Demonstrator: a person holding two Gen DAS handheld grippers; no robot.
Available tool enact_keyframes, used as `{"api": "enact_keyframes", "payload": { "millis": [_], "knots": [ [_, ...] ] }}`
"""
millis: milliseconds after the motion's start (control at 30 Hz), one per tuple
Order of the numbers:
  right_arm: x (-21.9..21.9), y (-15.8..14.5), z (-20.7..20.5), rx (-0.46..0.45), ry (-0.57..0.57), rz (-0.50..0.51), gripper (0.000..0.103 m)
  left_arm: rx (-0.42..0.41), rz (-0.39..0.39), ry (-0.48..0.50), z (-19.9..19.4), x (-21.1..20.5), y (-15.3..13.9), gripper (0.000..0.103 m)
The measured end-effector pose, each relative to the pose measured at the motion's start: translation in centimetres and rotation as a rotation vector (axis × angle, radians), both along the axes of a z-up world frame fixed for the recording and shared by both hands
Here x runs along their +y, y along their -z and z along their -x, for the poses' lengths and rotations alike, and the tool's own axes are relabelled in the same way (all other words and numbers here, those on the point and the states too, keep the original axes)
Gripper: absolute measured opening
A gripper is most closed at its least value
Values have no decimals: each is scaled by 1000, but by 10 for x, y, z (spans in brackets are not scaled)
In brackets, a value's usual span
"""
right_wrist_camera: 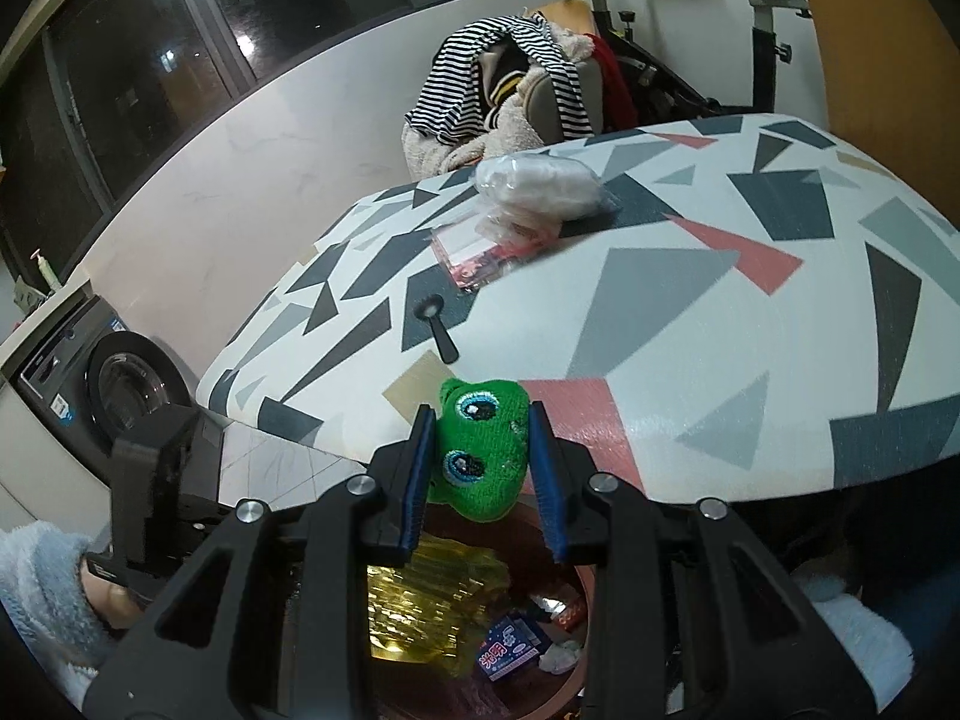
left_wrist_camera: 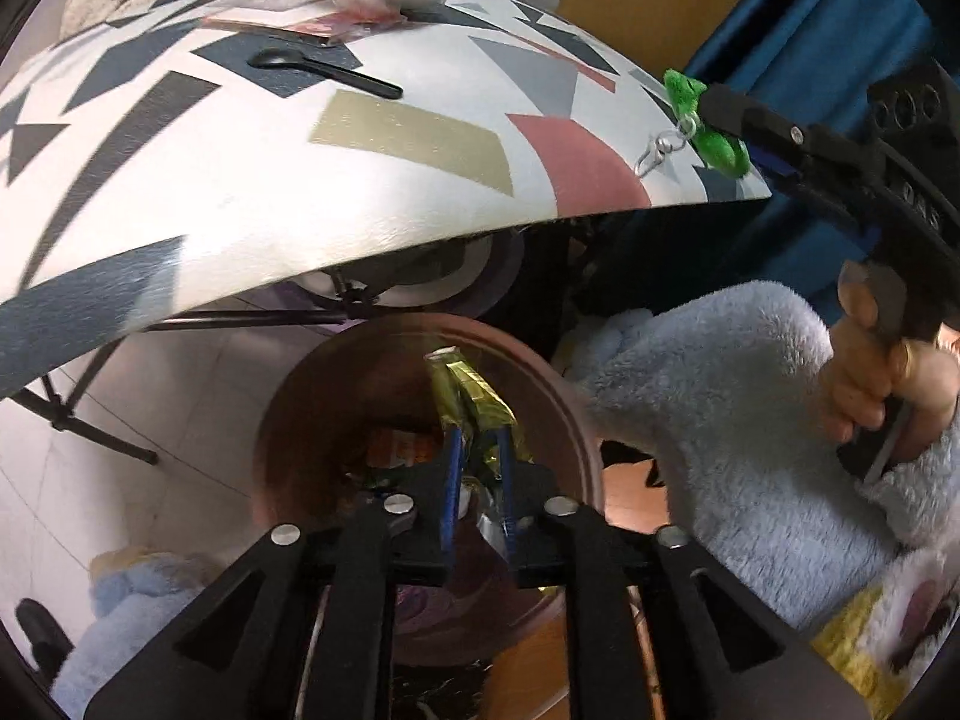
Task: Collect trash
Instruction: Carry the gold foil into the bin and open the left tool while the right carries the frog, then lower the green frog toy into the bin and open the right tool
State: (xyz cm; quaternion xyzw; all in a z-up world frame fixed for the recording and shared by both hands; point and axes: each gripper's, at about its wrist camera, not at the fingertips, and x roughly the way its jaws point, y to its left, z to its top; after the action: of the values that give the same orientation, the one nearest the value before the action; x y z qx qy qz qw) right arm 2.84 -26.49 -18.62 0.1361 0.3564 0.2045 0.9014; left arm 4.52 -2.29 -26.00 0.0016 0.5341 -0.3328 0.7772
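A: Dropping the gold wrapper (left_wrist_camera: 474, 414) is the step in hand, I'd say. The left hand-held gripper (left_wrist_camera: 480, 468) hangs over the brown bin (left_wrist_camera: 282, 420), pointing down into it, and the wrapper sits between its blue pads (left_wrist_camera: 451, 468). The pads look slightly parted rather than pinching, so I'd call that one open.

B: Then what makes it go well?

A: Spread the pads wider while staying over the middle of the bin, so the foil slides off and doesn't snag on a pad or catch on the rim. It's light and crinkly; it may cling, and a small shake could be needed.

B: And the other side?

A: The right hand-held gripper (right_wrist_camera: 483, 450) is closed on a green frog toy (right_wrist_camera: 480, 444), held at the near edge of the patterned tabletop (right_wrist_camera: 690, 312), just above the bin. Its metal clasp (left_wrist_camera: 657, 150) dangles over the tabletop.

B: More to collect?

A: A clear bag (right_wrist_camera: 540, 186), a pink packet (right_wrist_camera: 480, 255) and a black spoon (right_wrist_camera: 441, 330) lie on the tabletop. Older trash already lies in the bin.
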Motion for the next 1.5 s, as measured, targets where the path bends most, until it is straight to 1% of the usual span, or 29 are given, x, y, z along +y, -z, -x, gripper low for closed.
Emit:
{"api": "enact_keyframes", "payload": {
  "millis": [33,100,167,233,267,333,433,467,600,800,867,967,1067,1167,1333,1500],
  "knots": [
    [-1,1,0,3,3,-1,33,-4,14,-5,-1,-1,-1,38],
    [-3,4,1,8,6,-3,33,-31,50,-27,-1,0,-7,53],
    [-3,7,2,16,6,-3,33,-50,83,-54,-1,5,-15,58],
    [-3,9,2,22,2,0,33,-86,88,-77,1,10,-24,68],
    [-2,10,2,24,0,1,33,-115,84,-89,3,14,-30,71],
    [1,13,2,32,-9,7,33,-173,72,-117,8,23,-42,82],
    [9,18,2,43,-32,15,33,-254,62,-160,17,38,-60,91],
    [14,21,2,49,-48,21,33,-287,52,-181,21,45,-65,91],
    [30,31,2,68,-88,46,33,-364,18,-236,31,64,-77,93],
    [60,57,2,127,-154,104,33,-449,-16,-318,48,85,-81,93],
    [72,68,3,150,-177,147,33,-465,-25,-340,52,88,-80,93],
    [82,83,1,191,-195,195,34,-472,-54,-368,52,89,-75,93],
    [90,94,1,222,-208,225,34,-483,-61,-407,53,91,-74,93],
    [93,101,2,236,-215,250,34,-467,-72,-416,49,91,-69,93],
    [94,104,3,240,-209,260,34,-438,-76,-444,43,94,-63,96],
    [92,104,3,241,-202,265,35,-419,-56,-468,41,100,-61,97]
  ]
}}
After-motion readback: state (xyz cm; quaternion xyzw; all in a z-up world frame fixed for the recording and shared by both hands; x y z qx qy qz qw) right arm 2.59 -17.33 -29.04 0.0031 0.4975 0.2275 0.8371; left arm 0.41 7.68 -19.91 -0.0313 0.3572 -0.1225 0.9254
